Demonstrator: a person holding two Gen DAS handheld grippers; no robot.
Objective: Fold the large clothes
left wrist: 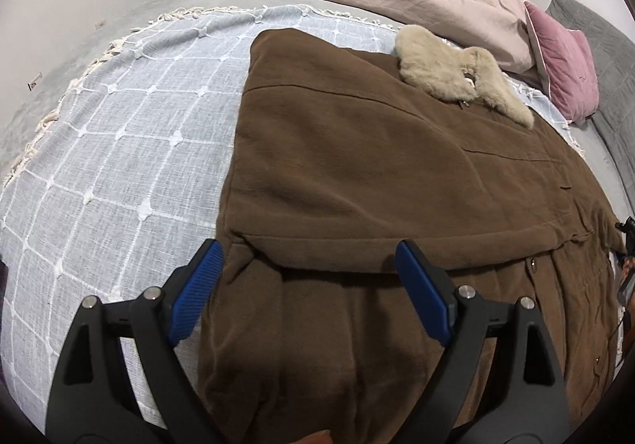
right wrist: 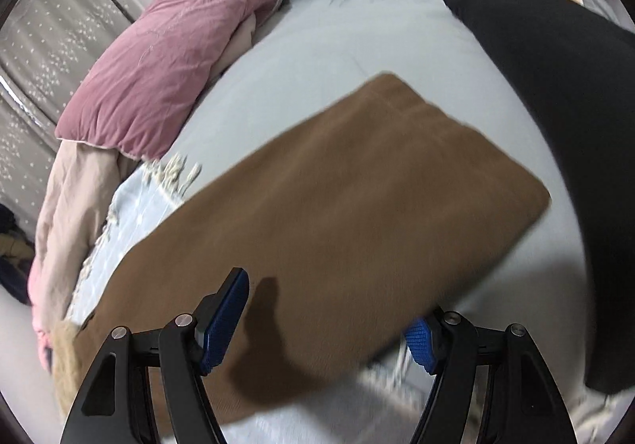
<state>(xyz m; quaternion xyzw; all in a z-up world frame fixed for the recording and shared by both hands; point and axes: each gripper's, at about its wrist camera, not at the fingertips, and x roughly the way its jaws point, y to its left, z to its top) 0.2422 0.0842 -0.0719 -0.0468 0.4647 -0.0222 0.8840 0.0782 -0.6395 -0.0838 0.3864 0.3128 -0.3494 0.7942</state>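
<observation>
Left hand-held gripper [left wrist: 307, 285] hovers wide open, nothing between its jaws, over the folded-in sleeve edge of one brown coat [left wrist: 397, 174] spread on the checked throw [left wrist: 119, 150] on the bed. Fur collar [left wrist: 456, 75]: one, at the far end. Right hand-held gripper [right wrist: 329, 317] also stands open, empty, above the coat's other sleeve [right wrist: 357, 206], lying out flat. Judgement: thick, soft, heavy cloth, not slippery; best pinched at the cuff or hem edges. Pillows: one pink pillow [right wrist: 158, 59].
</observation>
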